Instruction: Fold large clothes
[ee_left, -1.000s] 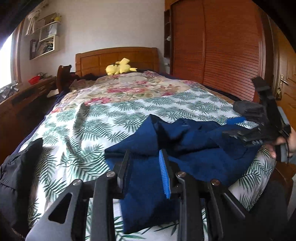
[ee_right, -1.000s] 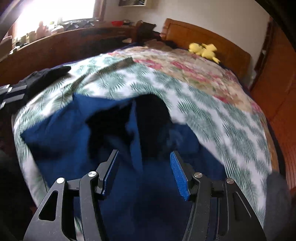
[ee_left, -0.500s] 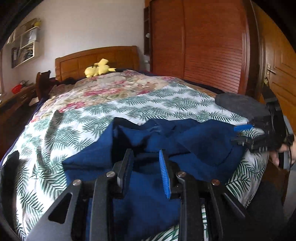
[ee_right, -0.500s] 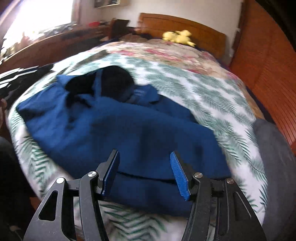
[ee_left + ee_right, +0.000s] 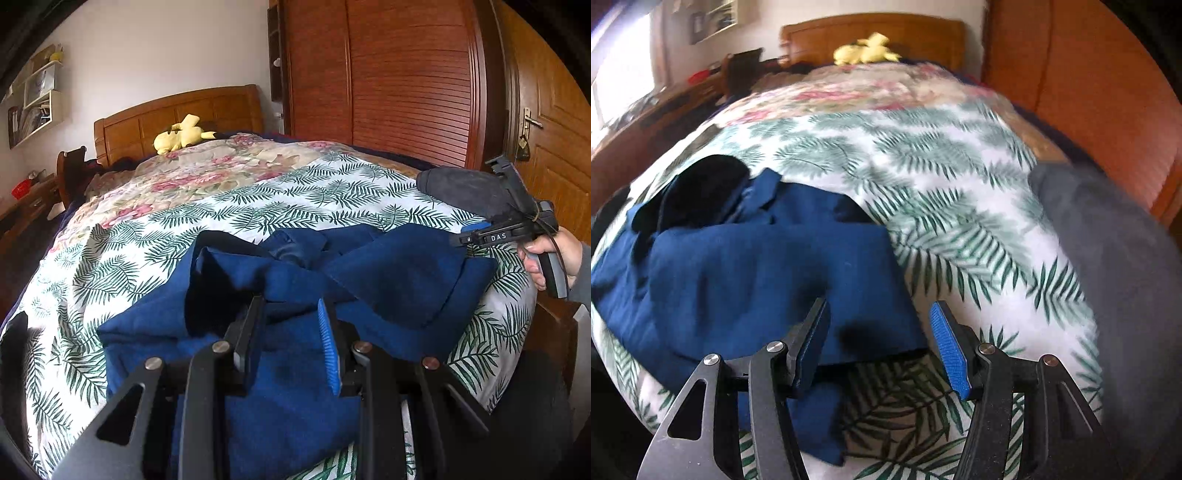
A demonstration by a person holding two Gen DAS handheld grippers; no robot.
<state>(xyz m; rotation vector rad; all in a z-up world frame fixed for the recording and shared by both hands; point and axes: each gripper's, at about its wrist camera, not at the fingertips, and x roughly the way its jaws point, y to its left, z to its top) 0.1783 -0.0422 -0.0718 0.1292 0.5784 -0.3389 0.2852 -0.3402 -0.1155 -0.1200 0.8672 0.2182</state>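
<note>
- Blue garment (image 5: 369, 280) lies rumpled at the bed's (image 5: 258, 199) foot, stretched crosswise, collar toward the headboard.
- Our left claw (image 5: 291, 339) hovers over it, spread, empty.
- Our right claw (image 5: 879, 343) tilts downward, spread, empty.

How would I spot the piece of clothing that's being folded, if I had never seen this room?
Start at the big wooden bed and follow its fern-print cover down to the near end. The garment is the deep blue, rumpled one lying in the middle there. A flat grey garment lies towards the wardrobe side and a black one at the opposite edge; only this one is blue.
</note>
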